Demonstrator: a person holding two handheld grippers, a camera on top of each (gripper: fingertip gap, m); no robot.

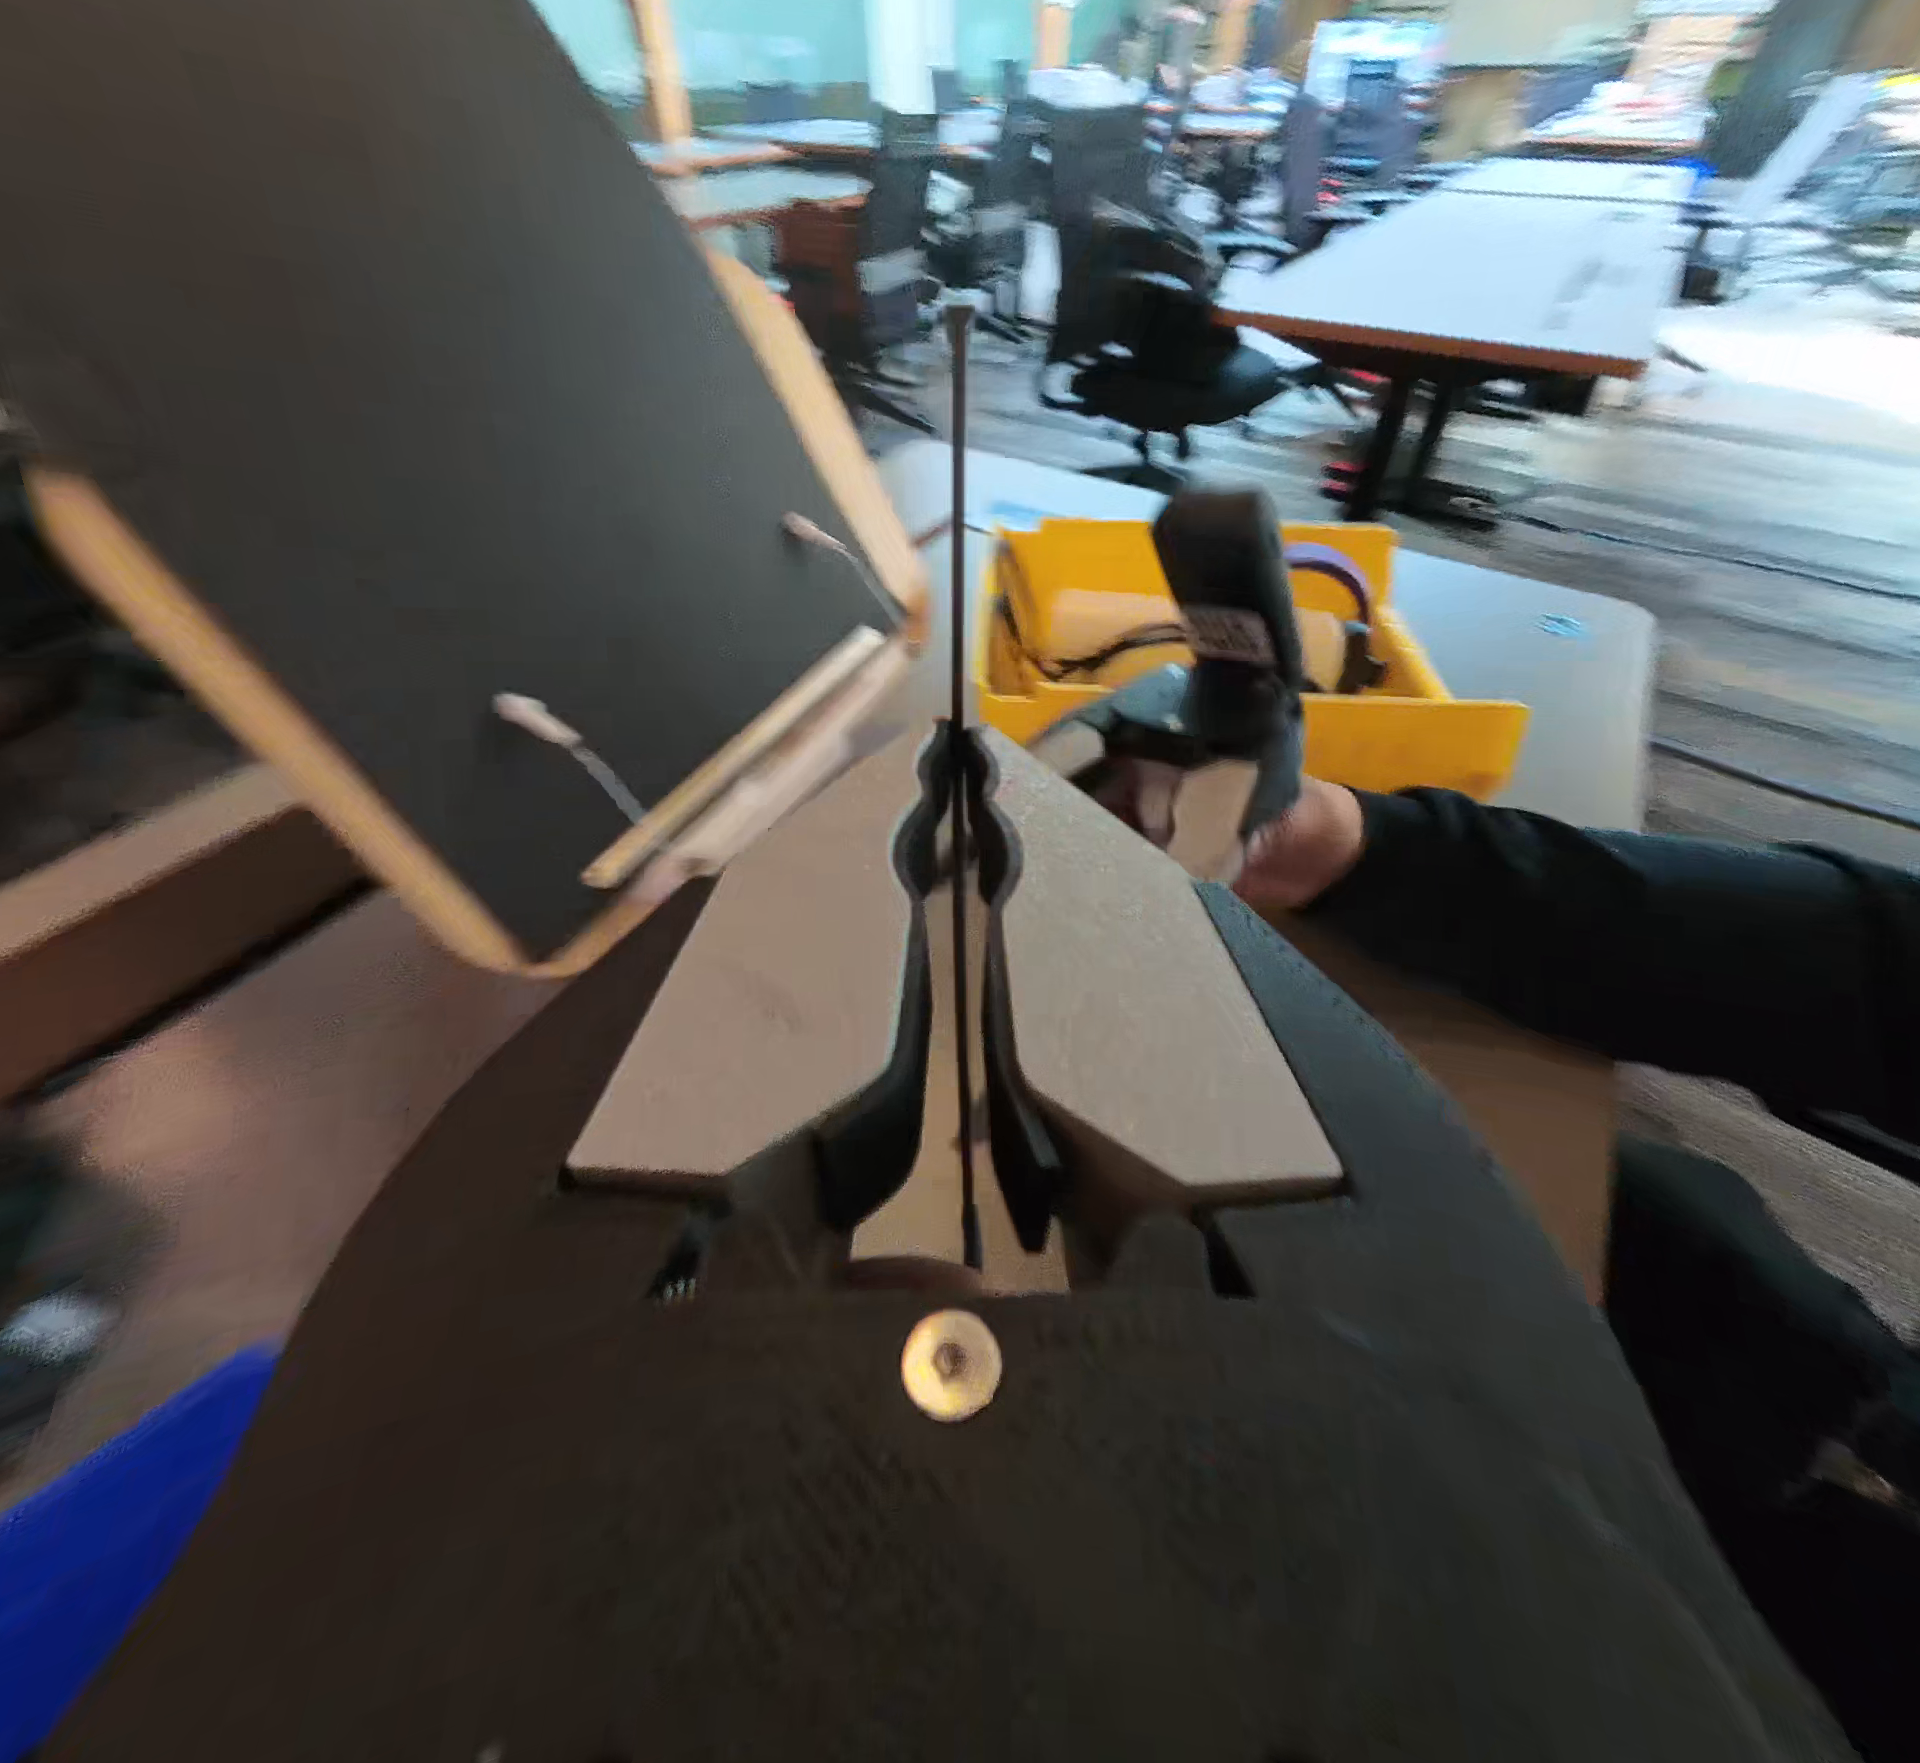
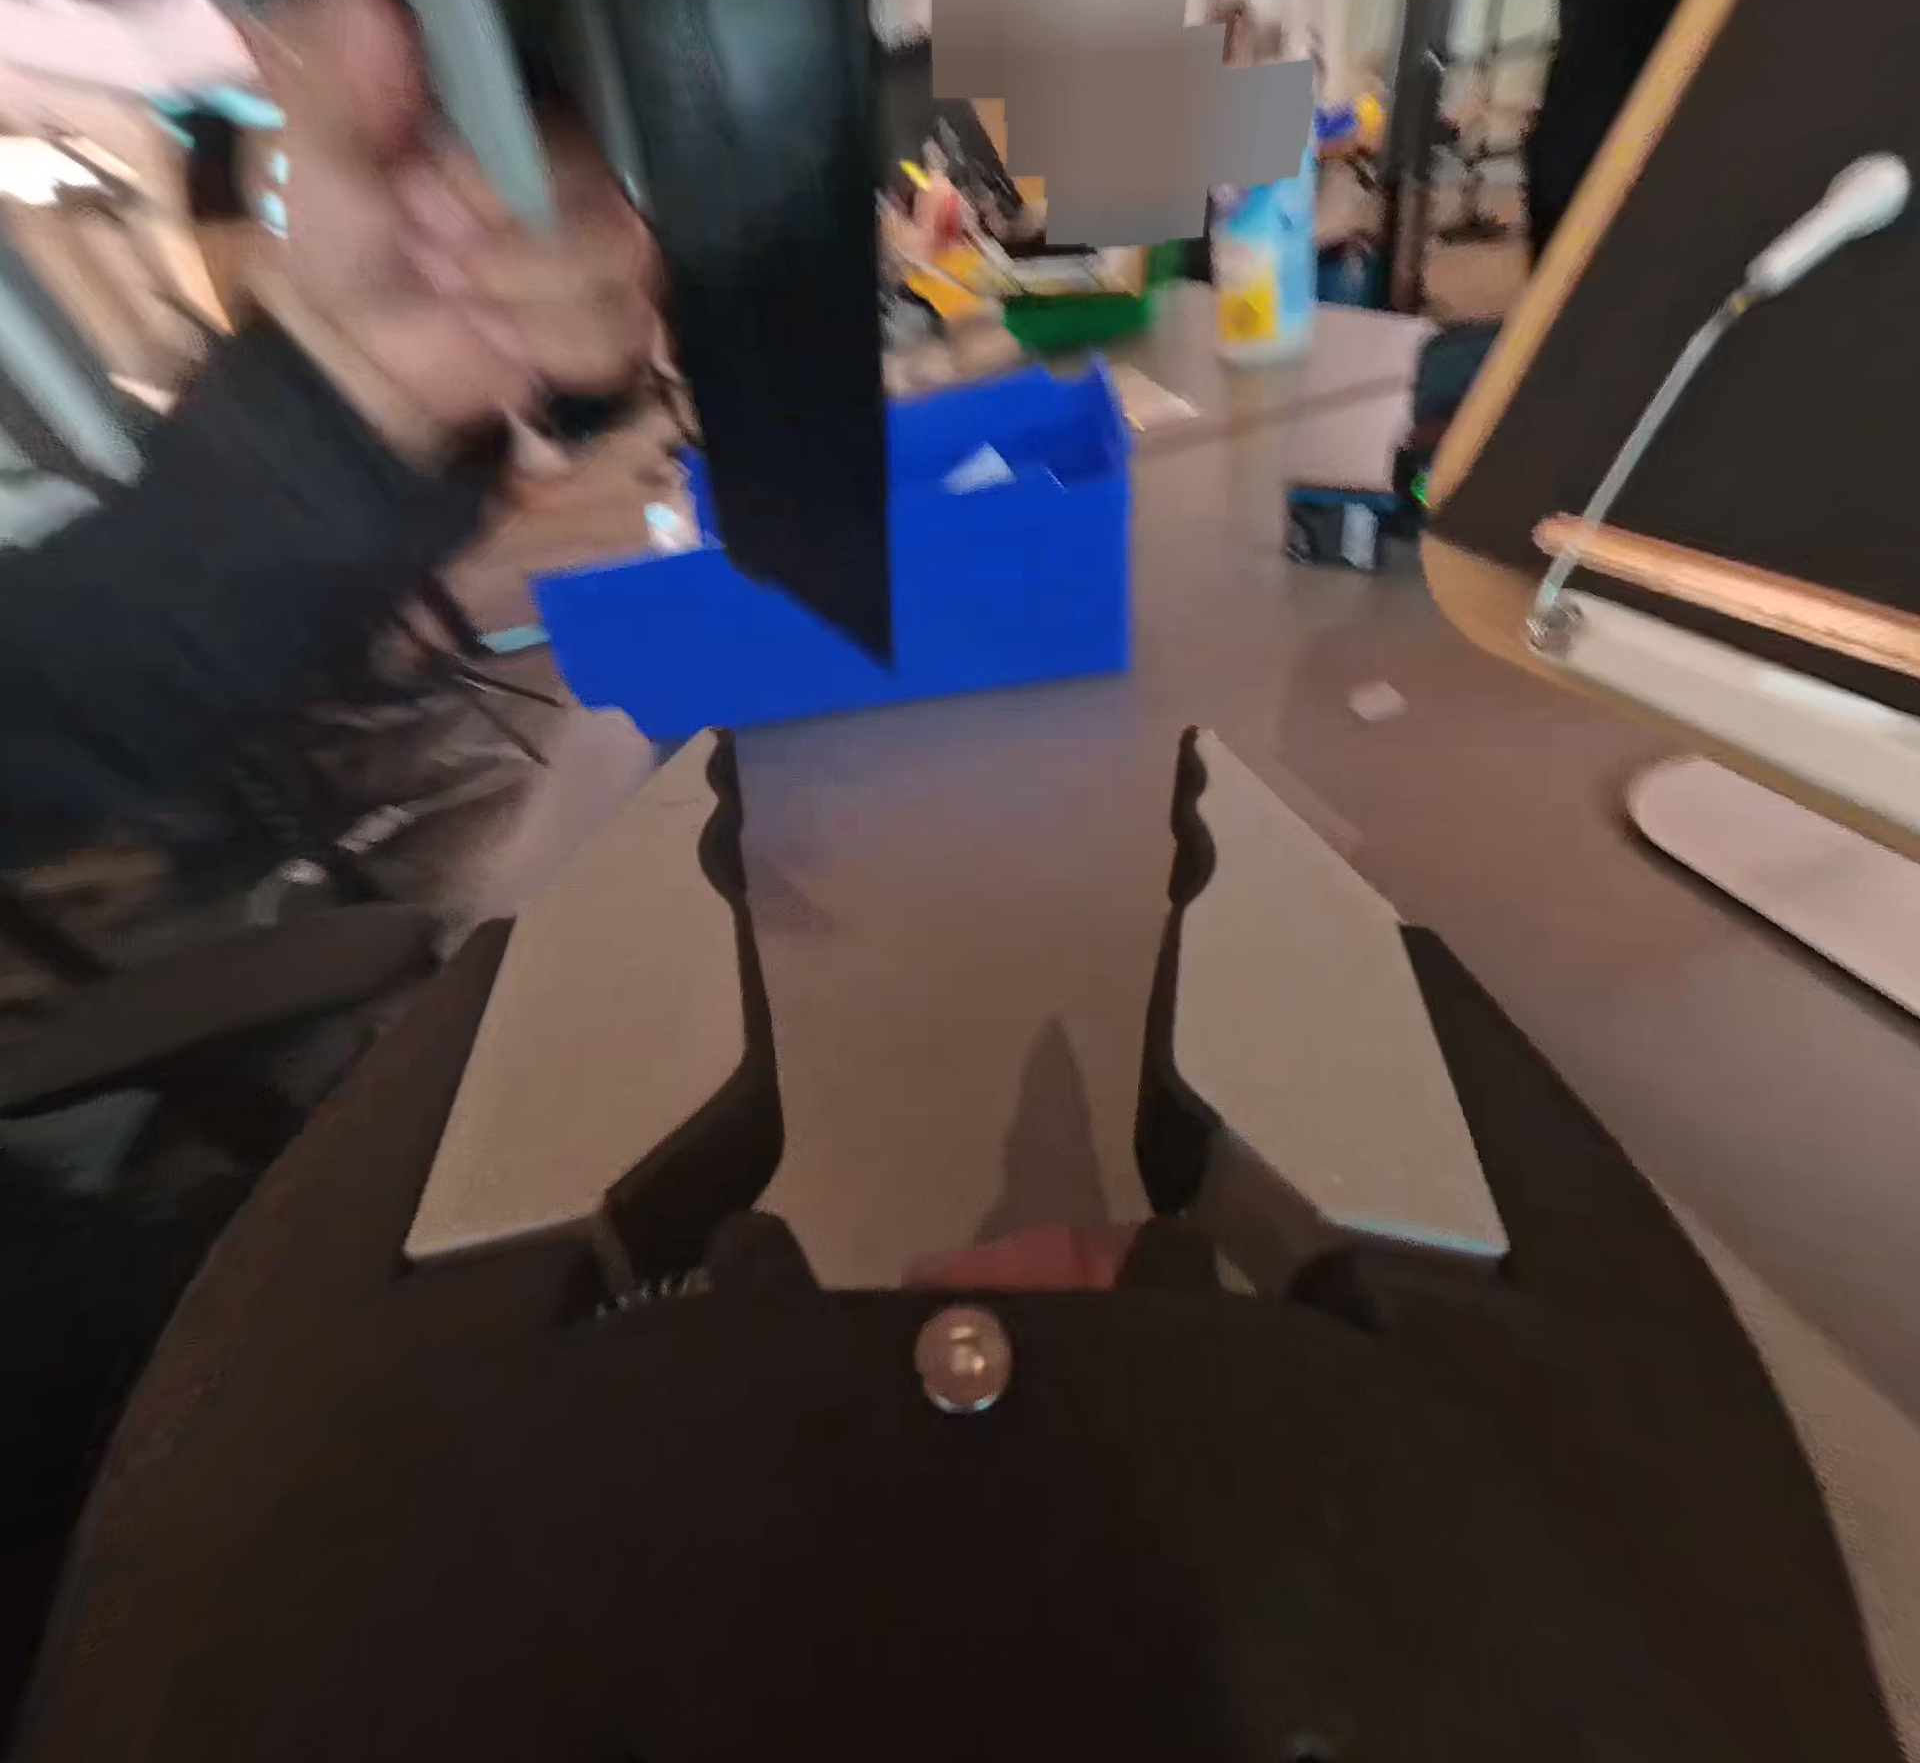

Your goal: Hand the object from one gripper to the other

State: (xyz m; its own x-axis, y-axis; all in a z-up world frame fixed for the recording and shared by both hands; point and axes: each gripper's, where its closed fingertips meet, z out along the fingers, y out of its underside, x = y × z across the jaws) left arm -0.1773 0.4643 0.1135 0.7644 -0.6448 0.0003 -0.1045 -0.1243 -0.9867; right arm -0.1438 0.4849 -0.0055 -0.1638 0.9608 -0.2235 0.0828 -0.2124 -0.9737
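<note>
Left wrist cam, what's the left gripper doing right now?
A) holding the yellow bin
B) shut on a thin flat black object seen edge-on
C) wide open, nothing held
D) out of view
B: the left gripper has its fingertips pinched together on the thin black object, which stands up past them edge-on.

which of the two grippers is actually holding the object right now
The left gripper: its fingers are shut on a thin black flat object, seen edge-on. The right gripper is open, with only table between its fingers.
</note>
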